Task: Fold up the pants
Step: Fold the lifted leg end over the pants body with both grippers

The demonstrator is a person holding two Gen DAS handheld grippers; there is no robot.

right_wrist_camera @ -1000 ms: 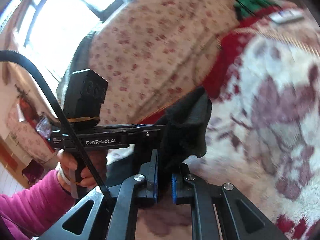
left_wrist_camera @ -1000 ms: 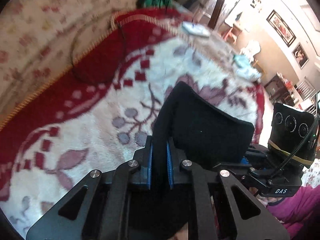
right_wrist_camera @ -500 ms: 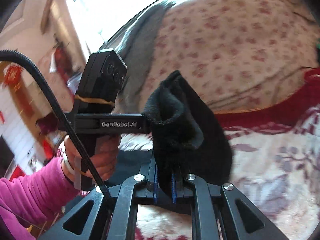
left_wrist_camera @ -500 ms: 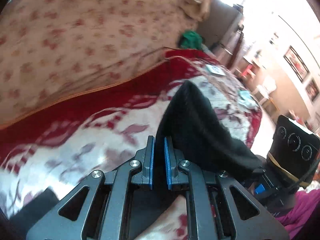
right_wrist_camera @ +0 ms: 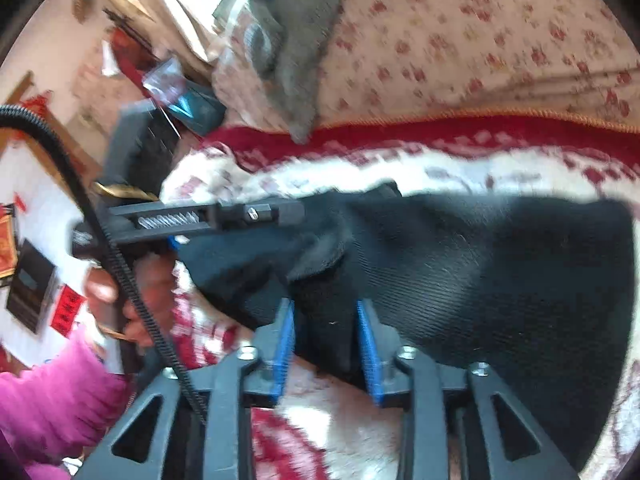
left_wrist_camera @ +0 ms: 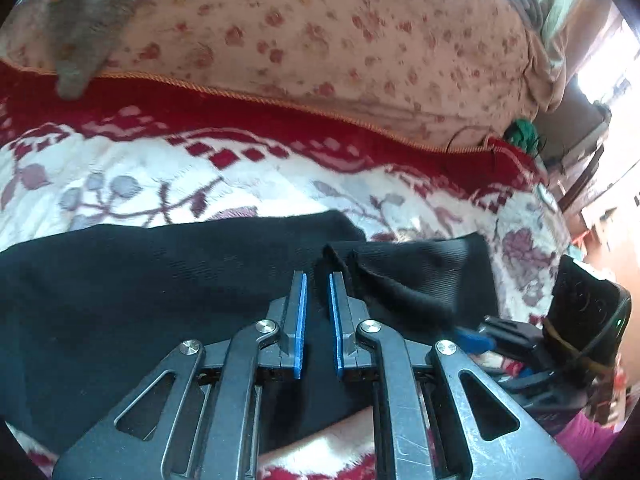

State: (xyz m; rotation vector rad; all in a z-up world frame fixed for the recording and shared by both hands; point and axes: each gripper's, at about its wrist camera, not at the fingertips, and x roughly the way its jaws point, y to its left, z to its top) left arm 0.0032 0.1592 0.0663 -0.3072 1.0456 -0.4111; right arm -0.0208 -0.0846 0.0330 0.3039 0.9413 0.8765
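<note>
Right wrist view is motion-blurred, so fabric edges and the room at left are hard to read; in the left wrist view the pants [left_wrist_camera: 168,280] run off the left edge and under my gripper body, so their full extent is hidden. Half a second ago both grippers held bunched black cloth up in the air, pads pinched tight on it; now the cloth lies spread across the red-and-white floral blanket [left_wrist_camera: 160,184], folded over itself, a raised flap near the middle. Left gripper [left_wrist_camera: 318,280]: blue pads now parted by a narrow gap, black fabric visible between and below them, a cuff tip poking up just beside the right pad; I cannot tell whether either pad touches it. Right gripper [right_wrist_camera: 325,308]: jaws noticeably wider than before, a ridge of the pants [right_wrist_camera: 460,264] standing between the blue pads without being pinched. Left gripper shows side-on in the right wrist view, its jaw end over the folded edge, grip unreadable there. Grey cloth [left_wrist_camera: 84,20] drapes over the flowered quilt [left_wrist_camera: 320,40] behind the blanket.
</note>
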